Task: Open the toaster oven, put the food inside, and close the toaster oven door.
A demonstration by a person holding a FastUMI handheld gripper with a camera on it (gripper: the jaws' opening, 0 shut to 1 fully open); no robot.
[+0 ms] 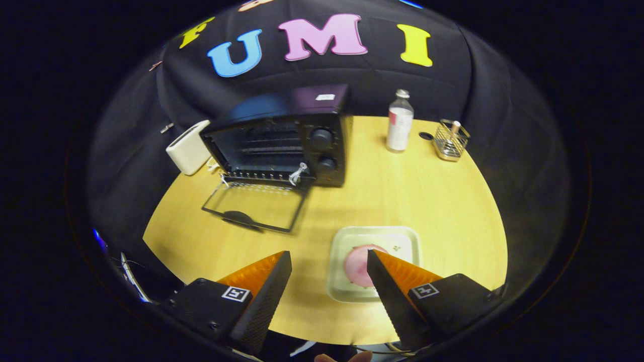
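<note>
From the gripper view, the gripper (pixel 329 259) hangs above a yellow wooden table (pixel 427 201) with its fingers spread wide and nothing between them. Just ahead, at about one o'clock from the fingertips, sits a pale square tray (pixel 402 239) holding a round pink piece of food (pixel 358 264); the right finger overlaps the food's edge in the picture, and I cannot tell whether it touches. At eleven o'clock, well beyond the fingers, stands the black toaster oven (pixel 297 138), its glass door (pixel 254 206) dropped open flat onto the table. A white toaster (pixel 188 148) sits just beside the oven's far side. At one o'clock, near the table's back edge, stand a bottle (pixel 399 123) and a wire basket (pixel 451 140).
</note>
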